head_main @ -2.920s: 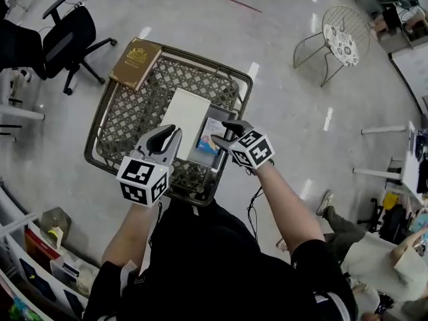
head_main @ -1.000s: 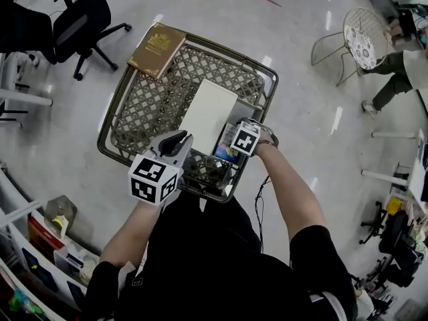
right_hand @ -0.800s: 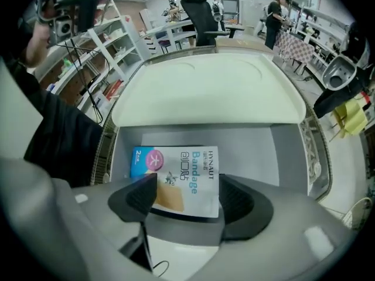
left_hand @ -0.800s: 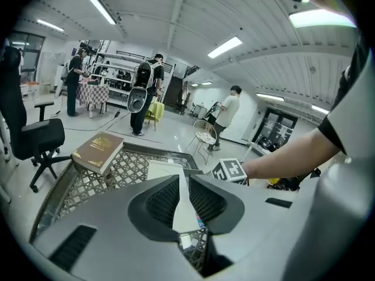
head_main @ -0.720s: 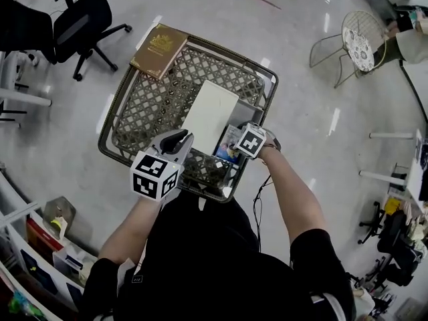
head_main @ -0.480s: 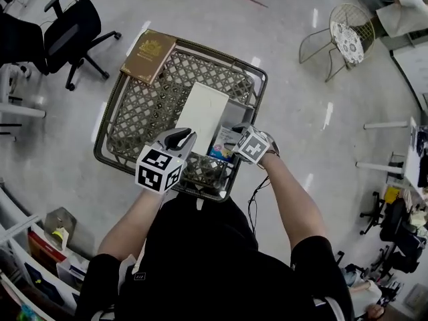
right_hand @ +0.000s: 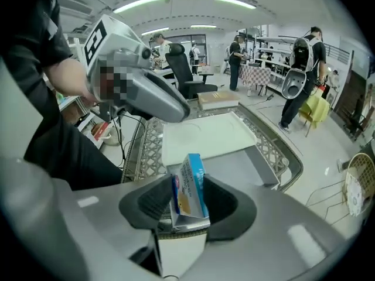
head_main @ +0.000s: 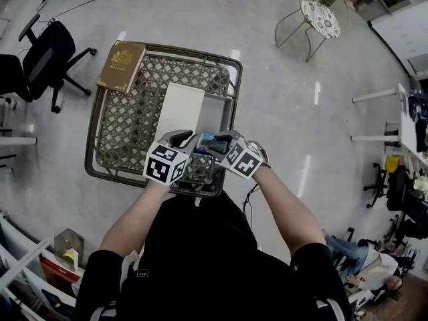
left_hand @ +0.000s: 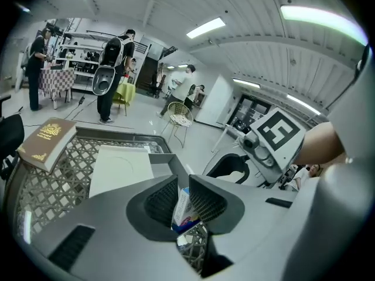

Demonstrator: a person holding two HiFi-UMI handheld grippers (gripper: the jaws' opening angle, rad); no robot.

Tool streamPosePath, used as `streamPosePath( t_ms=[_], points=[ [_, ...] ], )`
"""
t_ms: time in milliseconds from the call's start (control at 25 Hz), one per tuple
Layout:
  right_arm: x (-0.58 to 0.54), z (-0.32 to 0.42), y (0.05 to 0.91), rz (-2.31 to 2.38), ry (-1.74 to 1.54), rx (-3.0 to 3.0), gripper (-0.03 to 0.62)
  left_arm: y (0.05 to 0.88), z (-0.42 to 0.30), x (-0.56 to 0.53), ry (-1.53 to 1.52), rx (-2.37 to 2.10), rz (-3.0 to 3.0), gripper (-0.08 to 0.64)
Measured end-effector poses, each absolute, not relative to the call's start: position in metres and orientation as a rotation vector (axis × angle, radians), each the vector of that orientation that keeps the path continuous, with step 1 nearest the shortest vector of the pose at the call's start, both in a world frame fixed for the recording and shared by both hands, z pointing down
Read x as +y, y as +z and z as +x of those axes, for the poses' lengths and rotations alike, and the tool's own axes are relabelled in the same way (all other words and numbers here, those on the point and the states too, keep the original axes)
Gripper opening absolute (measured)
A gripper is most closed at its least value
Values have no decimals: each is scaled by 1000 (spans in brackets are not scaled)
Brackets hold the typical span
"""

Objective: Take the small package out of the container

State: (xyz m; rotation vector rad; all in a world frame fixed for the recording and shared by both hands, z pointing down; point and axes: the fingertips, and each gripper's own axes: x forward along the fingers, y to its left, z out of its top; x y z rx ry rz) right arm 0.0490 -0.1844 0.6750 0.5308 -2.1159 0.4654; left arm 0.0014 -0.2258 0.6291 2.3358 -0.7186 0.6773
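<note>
Above the container (head_main: 215,112), your right gripper (head_main: 219,144) is closing, pinching the small package (right_hand: 190,183) (left gripper (head_main: 187,138) slightly spread, seemingly touching nothing): lift-out underway, next carry it clear of the rim.

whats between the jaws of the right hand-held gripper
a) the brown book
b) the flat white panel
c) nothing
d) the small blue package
d: in the right gripper view the small blue package stands on edge between the jaws of the right hand-held gripper, which are closing on it, above the grey container.
</note>
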Motion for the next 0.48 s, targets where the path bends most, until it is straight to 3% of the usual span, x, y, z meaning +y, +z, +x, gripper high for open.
streamPosePath(
  t_ms=[480],
  points=[
    [-165,51,670,573,412,-2137,199,669,31,-203,814,-630,2307,55]
  ],
)
